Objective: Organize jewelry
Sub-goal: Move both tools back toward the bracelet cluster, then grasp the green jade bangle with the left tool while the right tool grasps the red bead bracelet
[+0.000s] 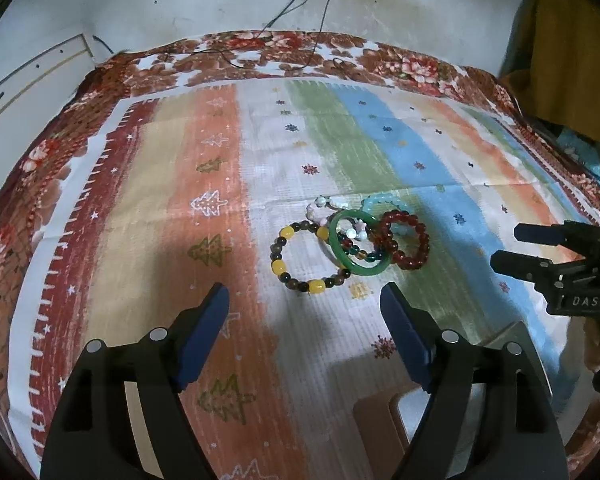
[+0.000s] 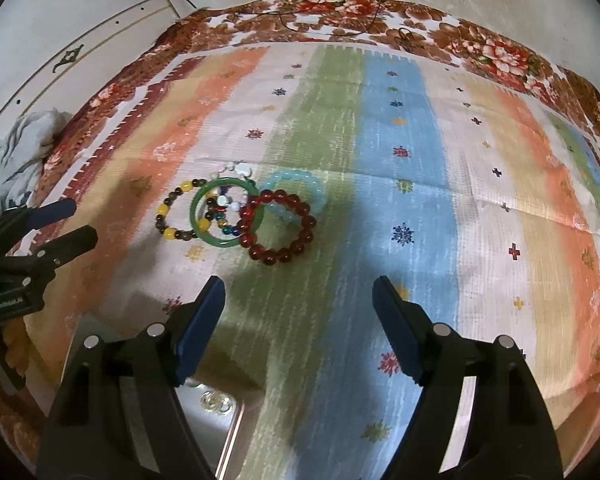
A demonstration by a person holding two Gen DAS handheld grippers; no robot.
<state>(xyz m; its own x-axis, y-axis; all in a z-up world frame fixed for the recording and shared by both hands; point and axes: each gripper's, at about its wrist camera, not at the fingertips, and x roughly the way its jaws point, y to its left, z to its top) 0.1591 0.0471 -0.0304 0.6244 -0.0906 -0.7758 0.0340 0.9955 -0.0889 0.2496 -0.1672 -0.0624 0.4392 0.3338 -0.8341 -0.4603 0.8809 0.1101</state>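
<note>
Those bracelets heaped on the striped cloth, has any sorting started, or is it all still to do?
Nothing looks sorted yet. The yellow-and-brown beaded bracelet, solid green bangle, dark red beaded bracelet and pale blue beaded bracelet lie overlapping in one heap on the striped cloth. Nothing is in hand: the left gripper and right gripper are both open and empty, short of the heap. All the separating remains.

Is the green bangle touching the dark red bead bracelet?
Touching. The right wrist view shows the green bangle and dark red bead bracelet overlapping where their rims cross, with no cloth visible between them.
</note>
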